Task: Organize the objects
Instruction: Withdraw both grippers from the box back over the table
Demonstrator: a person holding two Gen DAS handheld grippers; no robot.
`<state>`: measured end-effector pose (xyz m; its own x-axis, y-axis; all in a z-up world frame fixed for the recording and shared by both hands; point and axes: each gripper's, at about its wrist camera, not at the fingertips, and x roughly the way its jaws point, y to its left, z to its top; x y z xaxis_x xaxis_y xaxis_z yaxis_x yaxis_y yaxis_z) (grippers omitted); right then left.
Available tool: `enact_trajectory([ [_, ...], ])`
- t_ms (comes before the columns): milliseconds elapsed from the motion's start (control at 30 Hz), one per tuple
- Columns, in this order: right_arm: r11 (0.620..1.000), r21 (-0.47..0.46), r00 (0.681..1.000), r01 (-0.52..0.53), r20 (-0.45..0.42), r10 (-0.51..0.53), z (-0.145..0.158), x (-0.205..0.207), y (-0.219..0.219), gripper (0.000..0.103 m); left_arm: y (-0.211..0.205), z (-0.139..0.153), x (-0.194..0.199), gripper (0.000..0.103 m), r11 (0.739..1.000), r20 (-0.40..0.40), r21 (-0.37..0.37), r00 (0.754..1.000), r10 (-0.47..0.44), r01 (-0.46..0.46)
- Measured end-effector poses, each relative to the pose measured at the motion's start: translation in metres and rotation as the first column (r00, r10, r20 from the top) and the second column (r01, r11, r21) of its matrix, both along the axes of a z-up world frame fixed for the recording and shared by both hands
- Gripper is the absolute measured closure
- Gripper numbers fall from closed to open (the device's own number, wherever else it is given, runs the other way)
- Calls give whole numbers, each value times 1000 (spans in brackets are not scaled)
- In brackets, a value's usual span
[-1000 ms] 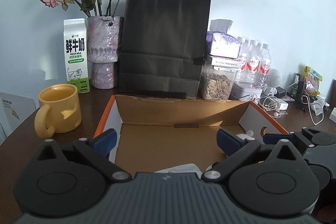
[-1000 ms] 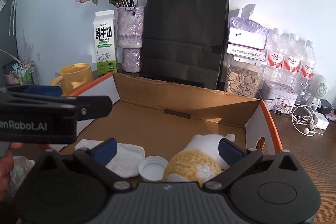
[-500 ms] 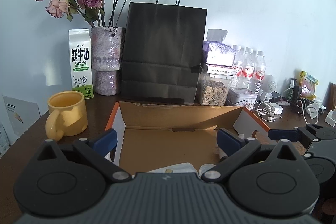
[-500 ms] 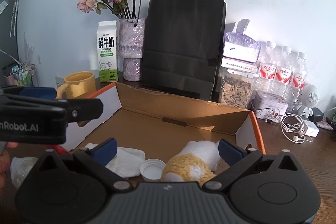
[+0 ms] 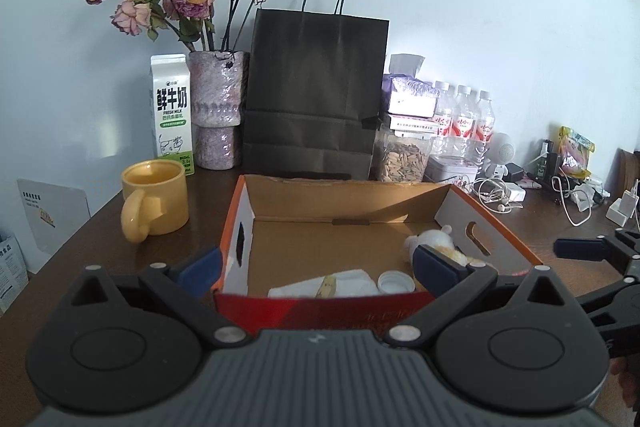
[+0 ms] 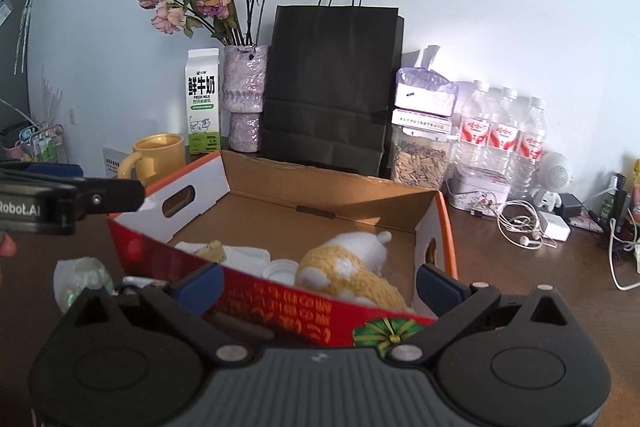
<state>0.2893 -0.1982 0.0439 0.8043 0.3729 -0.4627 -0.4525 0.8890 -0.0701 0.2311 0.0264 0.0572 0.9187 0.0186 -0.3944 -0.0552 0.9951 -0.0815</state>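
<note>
Both grippers spread, empty: crumpled wrapper (image 6: pixel 82 277) lies outside box (image 6: pixel 280 301), beside left gripper (image 6: pixel 76 197), nearer than right gripper (image 6: pixel 316 285)

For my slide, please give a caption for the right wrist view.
Open right gripper before a cardboard box holding a plush toy.

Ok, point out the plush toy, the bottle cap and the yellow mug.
plush toy (image 6: pixel 344 269), right wrist view, yellow knitted body.
bottle cap (image 5: pixel 395 281), left wrist view, white rim.
yellow mug (image 5: pixel 160 201), left wrist view, outer wall.
</note>
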Motion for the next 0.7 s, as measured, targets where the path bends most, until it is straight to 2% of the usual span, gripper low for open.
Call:
enact_trajectory([
  [367,999,15,999,46,-23,-46,-15,-73,-45,0,8,-15,-54,0,1000,-38,7,999,-5,5],
  [700,997,18,993,78,-91,-76,-40,-112,-70,0,3,-43,-88,0,1000,-128,-4,992,-8,7],
])
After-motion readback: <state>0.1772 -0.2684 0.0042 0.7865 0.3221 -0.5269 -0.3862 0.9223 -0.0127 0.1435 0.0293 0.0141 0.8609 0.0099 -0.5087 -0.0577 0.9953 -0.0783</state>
